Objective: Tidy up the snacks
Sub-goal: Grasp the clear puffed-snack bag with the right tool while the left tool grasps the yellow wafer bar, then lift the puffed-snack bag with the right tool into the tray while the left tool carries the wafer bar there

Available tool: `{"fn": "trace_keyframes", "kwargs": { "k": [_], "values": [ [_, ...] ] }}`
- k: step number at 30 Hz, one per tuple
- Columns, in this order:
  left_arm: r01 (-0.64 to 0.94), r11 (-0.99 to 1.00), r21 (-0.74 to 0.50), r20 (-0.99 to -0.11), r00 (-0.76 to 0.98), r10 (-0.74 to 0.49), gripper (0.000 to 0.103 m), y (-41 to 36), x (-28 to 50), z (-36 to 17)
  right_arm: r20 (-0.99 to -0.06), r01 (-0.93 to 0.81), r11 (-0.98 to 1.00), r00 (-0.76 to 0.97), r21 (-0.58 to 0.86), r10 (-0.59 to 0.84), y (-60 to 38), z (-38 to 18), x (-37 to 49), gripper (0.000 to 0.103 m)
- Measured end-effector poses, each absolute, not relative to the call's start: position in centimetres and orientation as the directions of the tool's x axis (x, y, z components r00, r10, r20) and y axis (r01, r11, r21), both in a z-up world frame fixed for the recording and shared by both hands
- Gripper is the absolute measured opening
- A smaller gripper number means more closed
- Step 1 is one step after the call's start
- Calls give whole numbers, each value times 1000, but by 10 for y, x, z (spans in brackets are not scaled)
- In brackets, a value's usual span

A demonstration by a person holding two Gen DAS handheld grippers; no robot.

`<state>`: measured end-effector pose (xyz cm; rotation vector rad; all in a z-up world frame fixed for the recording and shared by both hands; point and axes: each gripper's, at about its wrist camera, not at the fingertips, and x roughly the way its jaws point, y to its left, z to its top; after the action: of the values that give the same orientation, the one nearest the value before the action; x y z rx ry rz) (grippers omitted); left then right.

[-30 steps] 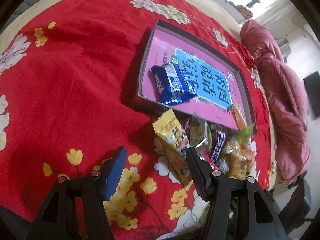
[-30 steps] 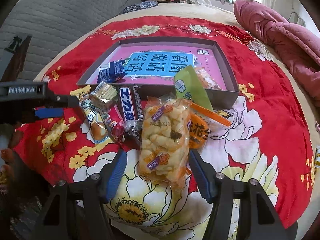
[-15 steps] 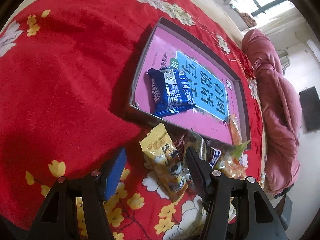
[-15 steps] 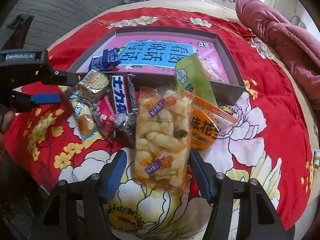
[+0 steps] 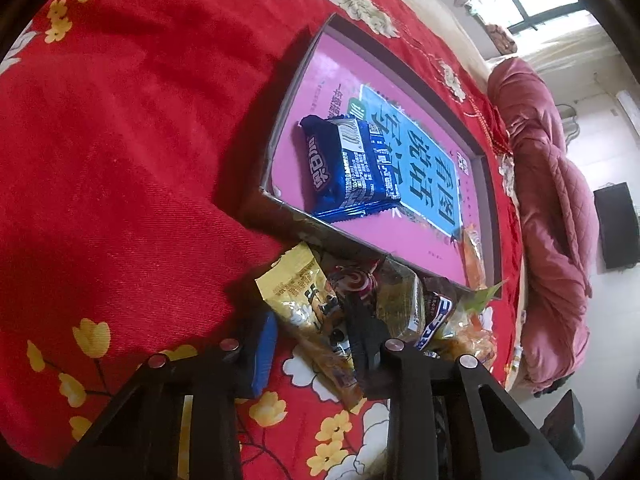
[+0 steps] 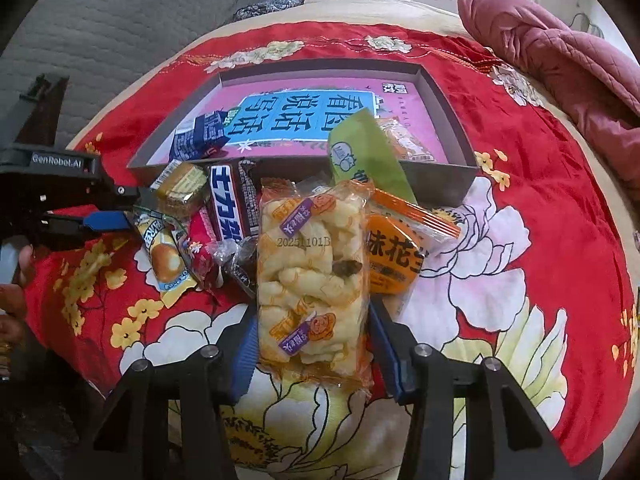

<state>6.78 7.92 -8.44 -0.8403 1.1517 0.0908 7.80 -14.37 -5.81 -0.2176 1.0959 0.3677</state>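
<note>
Left wrist view: left claw (image 5: 308, 340) low in the frame, jaws closing with the yellow packet (image 5: 308, 304) between them, pads near its sides but not clearly pressing. Packet long axis running from lower right up toward upper left, roughly along the claw's line, its top end just short of the box (image 5: 280, 148) wall. Blue packet (image 5: 348, 164) already lying inside the box at frame centre, on a pink sheet with a blue panel of Chinese characters, too distorted to read with certainty. Rest of the pile crowded just right of the claw.

Right wrist view: right claw (image 6: 312, 344) at lower centre, jaws closing around the clear bag (image 6: 312, 276) of pale twisted snacks, pads touching or nearly touching its lower edges. Bag long axis straight up the frame, toward the box directly above. Printed on the bag: "20251101B". Orange packet (image 6: 392, 256) just right, partly under the bag; green packet (image 6: 364, 152) leaning over the box wall. Left claw at mid left, marked "GenRobot.AI", nearer the yellow packet.
</note>
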Motion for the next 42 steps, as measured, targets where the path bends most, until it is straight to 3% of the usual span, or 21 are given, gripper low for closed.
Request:
{"fn": "trace_keyframes", "kwargs": {
  "k": [9, 42],
  "values": [
    [-450, 681, -578, -802, 466, -373, 28, 84, 56, -79, -861, -358, 931, 448, 74, 240, -161, -38, 76, 51],
    [-323, 768, -553, -750, 596, -289, 24, 85, 40, -7, -796, -406, 912, 534, 56, 286, -155, -13, 69, 51]
  ]
}}
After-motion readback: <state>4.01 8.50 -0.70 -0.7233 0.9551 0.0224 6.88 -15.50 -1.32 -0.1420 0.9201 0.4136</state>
